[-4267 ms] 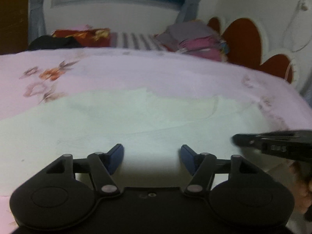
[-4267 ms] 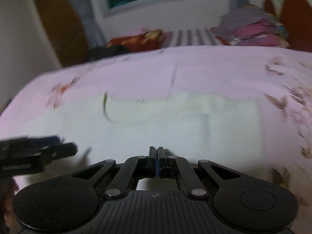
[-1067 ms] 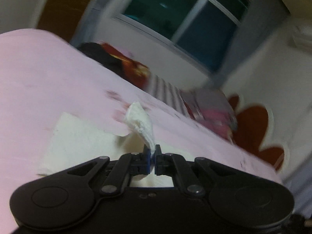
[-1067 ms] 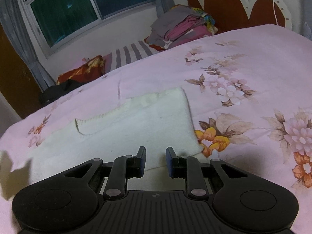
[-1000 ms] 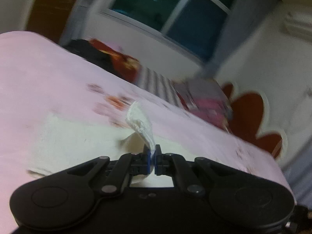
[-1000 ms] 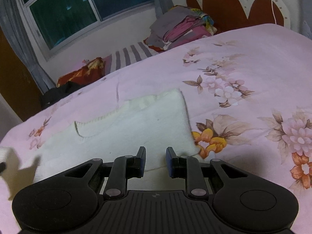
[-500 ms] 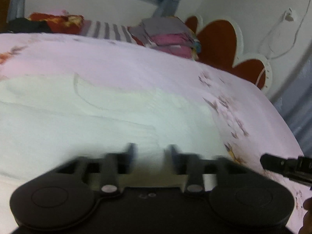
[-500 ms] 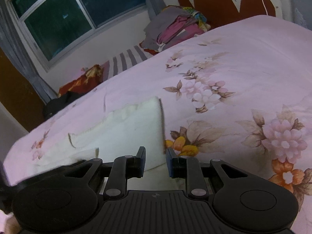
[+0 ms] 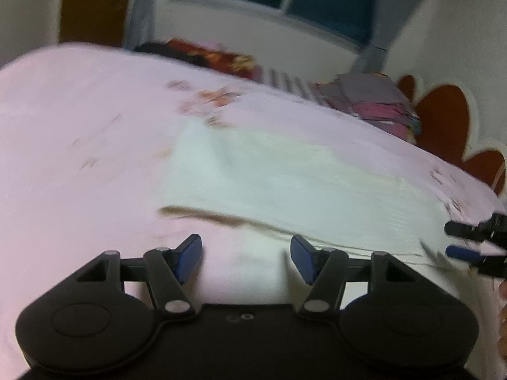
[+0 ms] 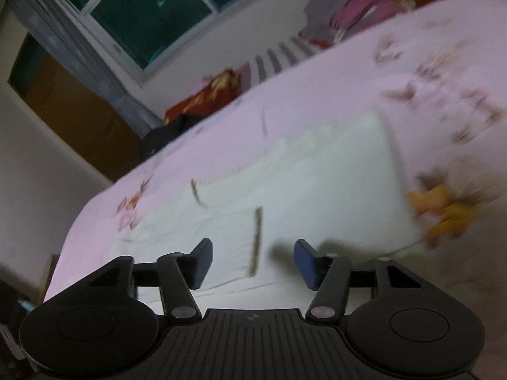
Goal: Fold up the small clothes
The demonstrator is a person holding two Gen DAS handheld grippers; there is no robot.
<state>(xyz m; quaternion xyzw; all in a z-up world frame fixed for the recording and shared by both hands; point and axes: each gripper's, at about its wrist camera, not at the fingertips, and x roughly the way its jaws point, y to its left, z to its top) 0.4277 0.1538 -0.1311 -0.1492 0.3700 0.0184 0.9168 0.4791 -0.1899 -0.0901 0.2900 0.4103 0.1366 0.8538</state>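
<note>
A small cream knitted garment (image 9: 285, 183) lies flat on the pink flowered bedsheet (image 9: 79, 145), with one part folded over itself; it also shows in the right wrist view (image 10: 317, 190). My left gripper (image 9: 246, 255) is open and empty, just before the garment's near edge. My right gripper (image 10: 253, 264) is open and empty over the garment's near edge, and its tips show at the right edge of the left wrist view (image 9: 469, 240). Both views are blurred by motion.
A pile of folded clothes (image 9: 374, 104) sits at the far side of the bed by a red and white headboard (image 9: 443, 120). Red and dark clothing (image 10: 202, 98) lies under the window (image 10: 142, 9). A wooden door (image 10: 79, 120) stands at the left.
My left gripper has let go of the garment part it had lifted, and it now lies folded over. Both grippers have opened wider and moved near the garment's front edge.
</note>
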